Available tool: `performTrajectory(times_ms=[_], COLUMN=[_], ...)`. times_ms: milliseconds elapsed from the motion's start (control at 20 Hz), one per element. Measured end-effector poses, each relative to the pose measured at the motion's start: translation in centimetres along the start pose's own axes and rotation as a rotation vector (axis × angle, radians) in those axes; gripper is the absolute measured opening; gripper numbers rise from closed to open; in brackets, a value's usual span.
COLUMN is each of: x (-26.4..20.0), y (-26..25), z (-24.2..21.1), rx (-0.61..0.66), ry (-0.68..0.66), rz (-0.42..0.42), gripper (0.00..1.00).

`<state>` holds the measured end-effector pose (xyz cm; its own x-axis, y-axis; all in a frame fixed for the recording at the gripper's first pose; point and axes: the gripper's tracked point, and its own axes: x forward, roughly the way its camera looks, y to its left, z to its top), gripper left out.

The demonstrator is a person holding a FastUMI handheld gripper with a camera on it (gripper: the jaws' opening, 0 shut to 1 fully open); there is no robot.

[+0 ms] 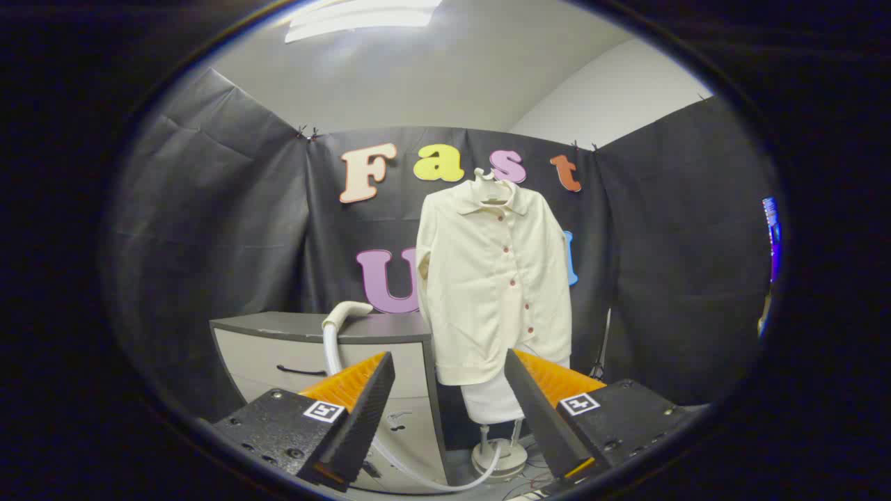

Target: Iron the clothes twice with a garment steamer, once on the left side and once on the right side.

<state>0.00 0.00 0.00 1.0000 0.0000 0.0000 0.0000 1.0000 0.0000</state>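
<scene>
Gripper [449, 410] fingers are standing wide apart and holding nothing, pointing across the booth toward a cream button-front shirt [493, 285] — the steamer is not yet in hand.

Just beyond the fingers, a white hose [333, 348] is curving up from the steamer's round base [500, 456] on the floor and ending in the steamer head [348, 312], which is resting on the top of a grey drawer cabinet [320, 327], ahead of the left finger. Further back, the shirt is hanging on a white hanger [491, 186] in front of the black cloth wall, buttoned down the middle, with a white form [493, 400] showing below its hem on a stand.

Risks from here are lying mostly in the pickup. The head is sitting near the cabinet's front edge, and a grasp closing on the soft hose rather than the rigid handle is likely to slip or twist. The hose is trailing low between cabinet and base — pulling it taut could drag or tip the base. The shirt is hanging freely, so a hard push with the head would probably swing it aside instead of smoothing it, and one side could get both passes if the button line is not used as the divider.
</scene>
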Motion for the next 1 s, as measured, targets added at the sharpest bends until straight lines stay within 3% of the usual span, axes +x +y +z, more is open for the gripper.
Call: performTrajectory(times_ms=[550,1000], x=[1.7,5.1], y=[-0.2,2.3], z=[0.2,0.1], rx=[0.013,-0.013], ry=[0.008,0.042], rz=[-0.025,0.008], gripper=[0.96,0.97])
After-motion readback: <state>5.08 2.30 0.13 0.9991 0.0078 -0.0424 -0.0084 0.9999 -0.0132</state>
